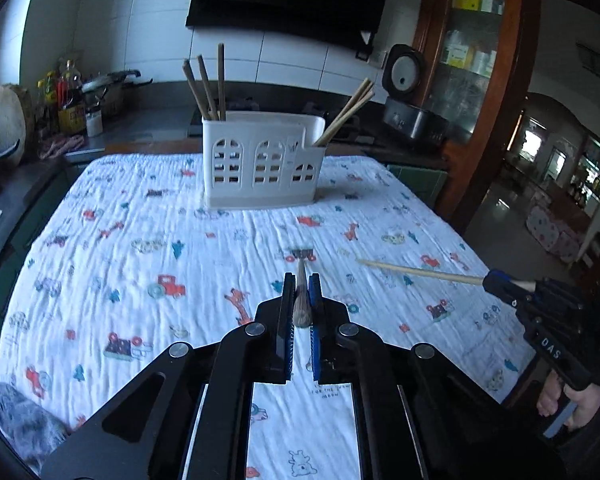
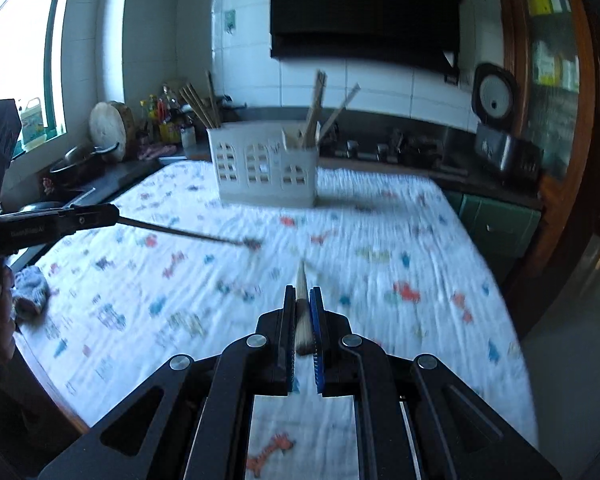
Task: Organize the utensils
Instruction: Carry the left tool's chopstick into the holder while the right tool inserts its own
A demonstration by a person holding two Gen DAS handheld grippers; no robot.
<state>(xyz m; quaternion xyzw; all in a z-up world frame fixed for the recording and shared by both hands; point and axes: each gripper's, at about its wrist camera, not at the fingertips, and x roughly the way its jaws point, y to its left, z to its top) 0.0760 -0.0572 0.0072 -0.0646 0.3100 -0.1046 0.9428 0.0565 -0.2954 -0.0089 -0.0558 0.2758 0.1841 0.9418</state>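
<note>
Both clenched on one wooden chopstick each, left gripper [image 1: 301,286] fingers [image 1: 288,308] and right gripper [image 2: 301,296] alike, above the cloth-covered table [image 1: 120,280], white utensil holder [image 1: 260,160] with more chopsticks standing at its far end.

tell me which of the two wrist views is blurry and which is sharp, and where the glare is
Left wrist view: sharp, with crisp prints on the tablecloth and clear window cutouts on the white utensil holder. Right wrist view: motion-blurred, smearing the cloth prints and the holder's chopsticks, while the right gripper and its chopstick stay fairly sharp. Glare: the blown-out window at the right view's left edge.
</note>
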